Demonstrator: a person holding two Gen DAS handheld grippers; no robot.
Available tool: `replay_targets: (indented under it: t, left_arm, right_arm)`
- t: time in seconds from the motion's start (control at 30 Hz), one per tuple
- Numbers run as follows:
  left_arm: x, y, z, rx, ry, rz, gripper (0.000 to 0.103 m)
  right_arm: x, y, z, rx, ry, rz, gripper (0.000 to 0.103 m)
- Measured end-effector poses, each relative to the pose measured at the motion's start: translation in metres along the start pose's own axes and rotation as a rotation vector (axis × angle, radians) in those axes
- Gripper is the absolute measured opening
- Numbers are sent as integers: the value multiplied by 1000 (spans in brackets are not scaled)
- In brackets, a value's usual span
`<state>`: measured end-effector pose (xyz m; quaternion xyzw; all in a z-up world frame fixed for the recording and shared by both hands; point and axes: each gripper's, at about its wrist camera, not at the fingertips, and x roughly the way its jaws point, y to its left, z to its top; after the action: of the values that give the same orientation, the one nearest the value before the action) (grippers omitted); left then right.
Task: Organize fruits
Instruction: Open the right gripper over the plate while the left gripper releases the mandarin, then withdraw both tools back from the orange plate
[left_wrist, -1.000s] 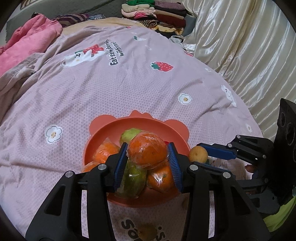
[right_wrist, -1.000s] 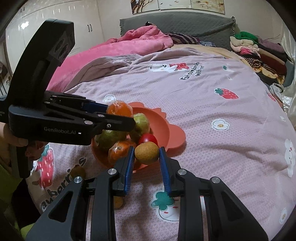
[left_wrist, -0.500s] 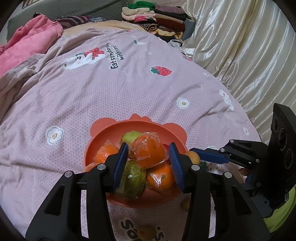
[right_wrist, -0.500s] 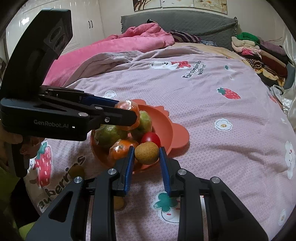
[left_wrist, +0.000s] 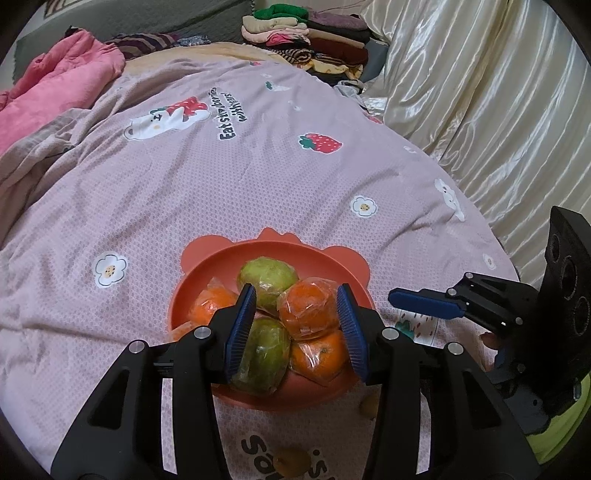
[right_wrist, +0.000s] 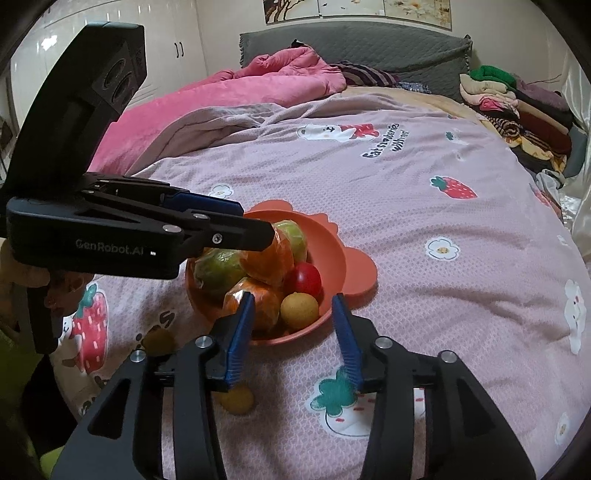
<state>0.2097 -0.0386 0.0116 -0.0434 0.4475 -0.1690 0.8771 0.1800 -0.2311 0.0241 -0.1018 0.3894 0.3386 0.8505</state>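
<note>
now both my grippers hang over the near edge of an orange bowl (right_wrist: 334, 254) that sits on a pink strawberry-print bedspread (left_wrist: 229, 192).

my right gripper (right_wrist: 293, 334) is opening; its blue pads are spread and press on nothing. a small yellow-brown fruit (right_wrist: 299, 311) lies in the bowl between and just beyond the fingertips, free of both pads, beside a red fruit (right_wrist: 304, 279).

my left gripper (left_wrist: 297, 330) is partly spread. a plastic-wrapped orange (left_wrist: 308, 308) sits on top of the pile between its pads. its right side looks close against the right pad, while a gap shows on the left, so i read it as resting on the pile, not pinched. under it lie a green fruit (left_wrist: 264, 356) and more wrapped oranges.

the relation i judge matters next: loose fruit still lies on the bedspread on my side of the bowl. a yellow fruit (right_wrist: 236, 400) sits just behind and below the right gripper's left finger, and a brownish one (right_wrist: 159, 341) lies further left, near the person's hand holding the left gripper. in the left wrist view two dim fruits (left_wrist: 293, 461) show near the bottom edge.

i judge the right gripper is nearer the yellow one, so it would need to draw back and tip down. these fruits are round, so no long axis dictates the approach.
</note>
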Motion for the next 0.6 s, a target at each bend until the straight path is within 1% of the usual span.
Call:
replay_targets:
  t: [0.07,0.17,0.23,0.3,0.43,0.5,0.6]
  left_arm:
    - [0,-1,0,0,-1,0,38]
    - [-1,-2,0,2,-2,1,38]
    - [-2,-2,0,2,-5,2,38]
    - [-4,-2,0,3,-7,3,38]
    - [-6,-4,-1,6,-13,6,38]
    - [-8,-5,-1,7,-16,9,38]
    - [-10,-5,-2,8,-21,13,43]
  right_arm:
    - [-1,0,-2,1,1,-2,45]
    - [-4,0,-3,10,1,-4,49]
    - [-6,0,-4,15,0,-2,53]
    - [-7,0,-4,18,-2,-4,60]
    - [-9,1,-5,22,-1,-8,64]
    - [-10,1,-5,24,-1,-12,68]
    - [-13,2,-6,28,-4,-14,72]
